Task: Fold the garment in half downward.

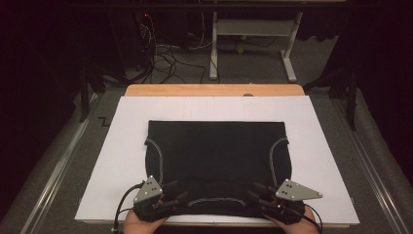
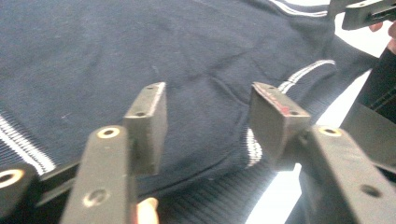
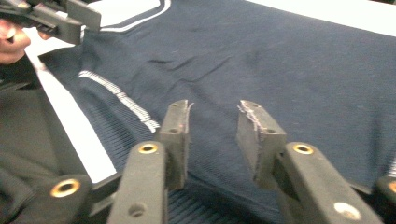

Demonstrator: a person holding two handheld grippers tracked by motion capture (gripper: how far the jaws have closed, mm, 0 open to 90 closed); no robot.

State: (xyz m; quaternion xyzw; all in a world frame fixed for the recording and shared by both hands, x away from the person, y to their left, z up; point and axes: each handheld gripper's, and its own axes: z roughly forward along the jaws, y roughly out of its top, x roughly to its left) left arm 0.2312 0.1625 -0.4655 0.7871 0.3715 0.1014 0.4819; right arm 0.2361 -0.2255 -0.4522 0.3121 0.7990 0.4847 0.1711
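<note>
Both grippers, left (image 1: 171, 191) and right (image 1: 258, 193), sit jaws open and gripping nothing at near edge of the navy sweater (image 1: 216, 153) flat on white board (image 1: 122, 146); looks like release after a fold, next needs fresh grasp points.

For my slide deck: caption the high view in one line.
Left gripper and right gripper, both open, at the near edge of a folded dark garment on a white board.
</note>
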